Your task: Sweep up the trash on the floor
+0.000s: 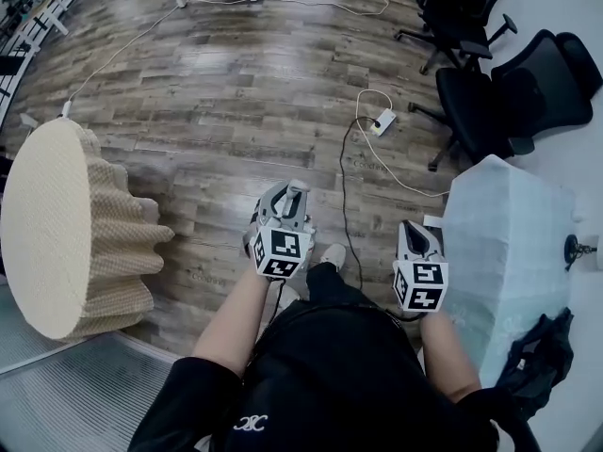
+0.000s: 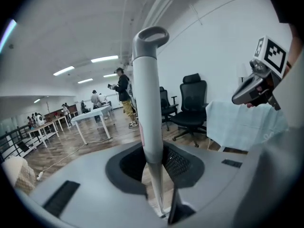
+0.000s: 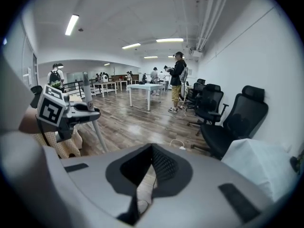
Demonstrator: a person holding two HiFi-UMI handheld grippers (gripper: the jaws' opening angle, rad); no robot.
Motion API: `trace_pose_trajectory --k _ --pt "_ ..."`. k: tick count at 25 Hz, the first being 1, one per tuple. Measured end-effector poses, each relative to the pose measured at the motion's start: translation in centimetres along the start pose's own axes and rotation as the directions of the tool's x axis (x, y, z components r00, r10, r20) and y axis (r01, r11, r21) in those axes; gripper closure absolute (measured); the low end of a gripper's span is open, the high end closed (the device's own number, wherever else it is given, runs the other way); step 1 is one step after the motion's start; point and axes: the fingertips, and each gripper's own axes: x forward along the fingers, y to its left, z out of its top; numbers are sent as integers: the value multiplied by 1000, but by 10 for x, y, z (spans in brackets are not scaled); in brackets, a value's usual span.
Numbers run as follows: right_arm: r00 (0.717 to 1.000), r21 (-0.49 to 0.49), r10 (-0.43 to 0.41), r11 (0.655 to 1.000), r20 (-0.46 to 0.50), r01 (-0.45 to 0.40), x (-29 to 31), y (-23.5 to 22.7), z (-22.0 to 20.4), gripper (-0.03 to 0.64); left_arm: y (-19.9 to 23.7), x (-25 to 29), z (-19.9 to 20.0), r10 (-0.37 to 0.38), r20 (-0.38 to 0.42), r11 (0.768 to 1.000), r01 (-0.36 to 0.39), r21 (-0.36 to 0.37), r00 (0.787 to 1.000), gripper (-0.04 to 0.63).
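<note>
A grey pole handle with a loop at its top stands upright between the jaws of my left gripper, which is shut on it. From the head view I look straight down on the left gripper above the wood floor, with the handle top between its fingers. The right gripper view shows the left gripper with the pole slanting down to the floor. My right gripper hangs beside it, right of my shoe; its jaws stand close together with nothing in them. No trash shows.
A beige honeycomb paper drum stands at the left. A cable and power strip lie ahead. Black office chairs and a cloth-covered table with a black bag are at the right. A person stands by white tables.
</note>
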Motion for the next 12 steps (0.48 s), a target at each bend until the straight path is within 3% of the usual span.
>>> trace_pose_trajectory --k 6,12 --pt "985 -68 141 989 95 -135 -10 64 29 603 49 -71 32 102 31 994 -100 -50 994 511" --pt "921 -138 301 952 248 -274 -25 151 92 603 89 -147 47 199 73 975 -190 -112 977 511"
